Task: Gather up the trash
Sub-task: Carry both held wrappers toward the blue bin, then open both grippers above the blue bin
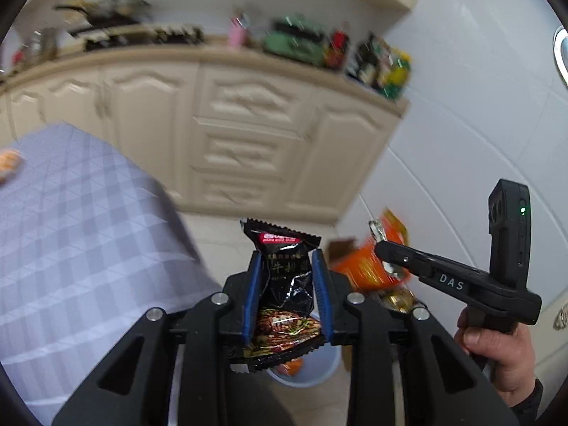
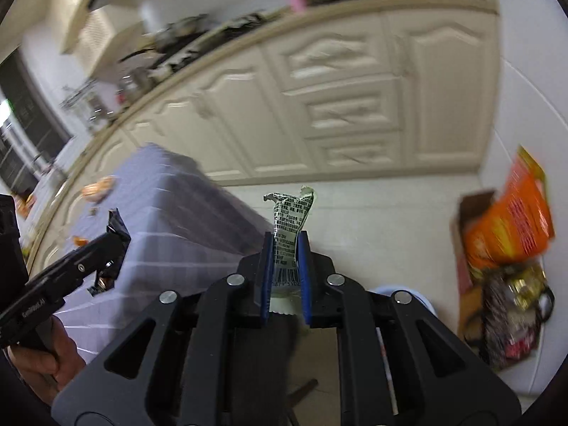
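In the left wrist view, a black wrapper (image 1: 284, 284) is pinched between the blue pads of the left hand-held gripper (image 1: 287, 269), held above a pale bin (image 1: 305, 372) on the floor beside the table (image 1: 71, 230). Release is best made only once the wrapper is centred over the bin's mouth.

In the right wrist view, a torn silver sachet (image 2: 289, 227) is clamped upright in the right hand-held gripper (image 2: 285, 245); part of the bin rim (image 2: 394, 289) is seen just below. It should be lowered before being dropped, since light foil may drift.
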Demonstrator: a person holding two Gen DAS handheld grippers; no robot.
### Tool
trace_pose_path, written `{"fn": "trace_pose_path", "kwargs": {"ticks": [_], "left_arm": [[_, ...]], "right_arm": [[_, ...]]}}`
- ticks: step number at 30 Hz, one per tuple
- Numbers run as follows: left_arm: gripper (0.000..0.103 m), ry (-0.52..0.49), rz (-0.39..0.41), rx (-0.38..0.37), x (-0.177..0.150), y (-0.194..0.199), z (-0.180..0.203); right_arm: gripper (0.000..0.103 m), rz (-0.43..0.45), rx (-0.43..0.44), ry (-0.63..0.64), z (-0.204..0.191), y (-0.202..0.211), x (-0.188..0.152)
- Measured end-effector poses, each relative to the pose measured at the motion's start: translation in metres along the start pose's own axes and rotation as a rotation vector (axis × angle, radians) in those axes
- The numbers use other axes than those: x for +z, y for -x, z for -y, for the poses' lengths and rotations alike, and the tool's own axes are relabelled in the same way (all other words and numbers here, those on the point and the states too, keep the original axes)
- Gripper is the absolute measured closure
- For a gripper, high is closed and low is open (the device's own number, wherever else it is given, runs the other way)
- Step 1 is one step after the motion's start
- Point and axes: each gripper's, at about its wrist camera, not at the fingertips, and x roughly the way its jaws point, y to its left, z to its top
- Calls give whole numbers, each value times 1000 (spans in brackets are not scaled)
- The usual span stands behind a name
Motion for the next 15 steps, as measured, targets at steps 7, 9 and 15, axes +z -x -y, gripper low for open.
{"fn": "trace_pose_path", "kwargs": {"ticks": [7, 9, 15], "left_arm": [[76, -9, -200, -49, -50, -98, 40], [76, -1, -253, -56, -65, -121, 45], [75, -25, -380, -76, -89, -180, 58]], "right_arm": [[89, -69, -12, -95, 62, -21, -42], [89, -82, -15, -126, 75, -26, -53], [89, -118, -36, -222, 108, -43, -72]]}}
